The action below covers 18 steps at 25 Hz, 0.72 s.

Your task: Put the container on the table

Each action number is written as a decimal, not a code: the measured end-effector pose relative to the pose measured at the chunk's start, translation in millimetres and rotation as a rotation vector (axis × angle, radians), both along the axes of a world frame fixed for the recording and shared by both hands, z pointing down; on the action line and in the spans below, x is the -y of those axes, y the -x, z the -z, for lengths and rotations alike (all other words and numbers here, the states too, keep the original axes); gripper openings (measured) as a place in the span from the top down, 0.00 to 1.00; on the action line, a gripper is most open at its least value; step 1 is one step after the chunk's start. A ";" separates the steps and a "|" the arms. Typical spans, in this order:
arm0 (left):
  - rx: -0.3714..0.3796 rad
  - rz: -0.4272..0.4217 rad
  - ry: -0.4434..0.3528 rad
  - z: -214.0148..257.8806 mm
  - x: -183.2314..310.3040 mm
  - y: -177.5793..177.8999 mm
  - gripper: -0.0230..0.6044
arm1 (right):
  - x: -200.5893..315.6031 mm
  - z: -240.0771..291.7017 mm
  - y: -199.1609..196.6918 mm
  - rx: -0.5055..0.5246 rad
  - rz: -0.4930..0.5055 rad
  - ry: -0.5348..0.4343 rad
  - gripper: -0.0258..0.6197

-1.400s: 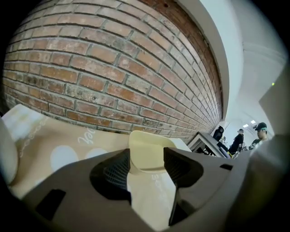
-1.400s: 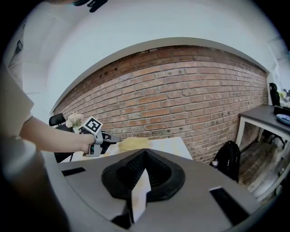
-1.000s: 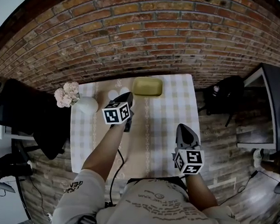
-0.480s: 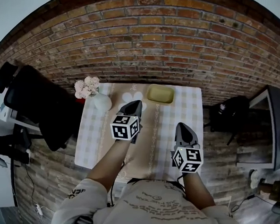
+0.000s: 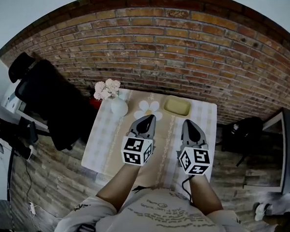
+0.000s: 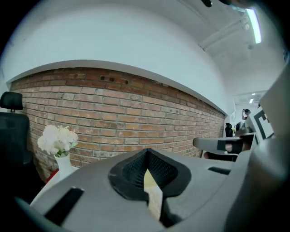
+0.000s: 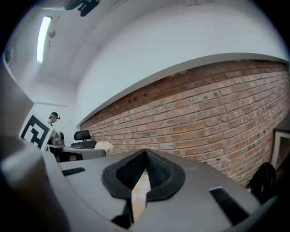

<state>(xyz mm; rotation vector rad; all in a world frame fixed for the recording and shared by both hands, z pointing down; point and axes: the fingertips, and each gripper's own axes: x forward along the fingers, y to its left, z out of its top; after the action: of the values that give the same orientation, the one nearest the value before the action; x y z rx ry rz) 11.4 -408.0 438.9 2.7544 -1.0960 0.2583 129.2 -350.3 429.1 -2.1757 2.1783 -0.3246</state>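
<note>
Container down, both grippers empty.
Head view: the shallow rectangular yellow-green container (image 5: pixel 177 106) sits at the far edge of the checked-cloth table (image 5: pixel 98 144), well apart from the left gripper (image 5: pixel 147 119) and right gripper (image 5: pixel 191 124). Left gripper view: jaws together, holding nothing. Right gripper view: the same. Placing looks done; the next move only needs to stay clear.

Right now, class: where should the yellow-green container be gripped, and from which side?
Probably its near long rim, reached from the person's side by the right hand-held gripper: the yellow-green container lies flat, shallow and open, at the far edge of the table.
</note>
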 end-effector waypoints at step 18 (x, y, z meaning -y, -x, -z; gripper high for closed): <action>-0.040 0.027 -0.045 17.4 -19.8 11.9 0.95 | -4.7 14.1 1.0 -0.034 -0.005 -0.032 0.96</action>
<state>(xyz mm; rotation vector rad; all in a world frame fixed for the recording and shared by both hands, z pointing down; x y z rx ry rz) -0.5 -388.3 421.5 2.7689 -1.1425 0.1757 128.2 -345.5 415.0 -2.1855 2.1792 -0.2528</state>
